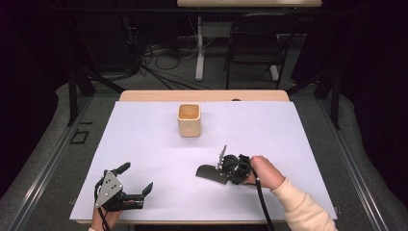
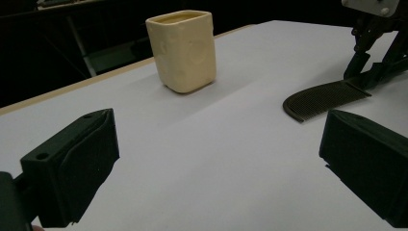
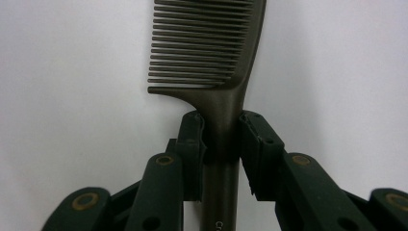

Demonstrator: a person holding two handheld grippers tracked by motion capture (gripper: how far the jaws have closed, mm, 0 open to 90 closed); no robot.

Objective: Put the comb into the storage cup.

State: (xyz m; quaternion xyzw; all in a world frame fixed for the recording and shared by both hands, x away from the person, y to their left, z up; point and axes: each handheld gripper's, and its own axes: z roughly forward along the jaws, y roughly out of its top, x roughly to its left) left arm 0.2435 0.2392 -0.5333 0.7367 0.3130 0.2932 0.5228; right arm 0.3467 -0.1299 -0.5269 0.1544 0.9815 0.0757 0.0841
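Dark comb (image 1: 208, 173) lies flat on the white sheet (image 1: 144, 130), right of centre, toward the near edge. Long axis runs roughly left-right across the sheet: toothed end points left, handle end to the right, inside the right gripper (image 1: 226, 169). Teeth face the near edge, as far as the high view shows.

Right gripper's jaws are pinched on the comb's handle just behind the teeth; the right gripper view gives that close up, comb (image 3: 211, 53) running straight away from the pads, both pressed on the shaft. High view can't show that contact, the gripper body covers it.

Left gripper (image 1: 137, 178) sits at the near-left corner, jaws spread wide, nothing between them. Its own view looks across the sheet: comb (image 2: 322, 98) at the right w/ the other gripper on it, cream cup (image 2: 184, 50) further back.

Cup (image 1: 189, 119) stands upright near the far edge, about mid-width, well apart from comb. Nothing between cup & comb. Chair and cables on the floor beyond the table.
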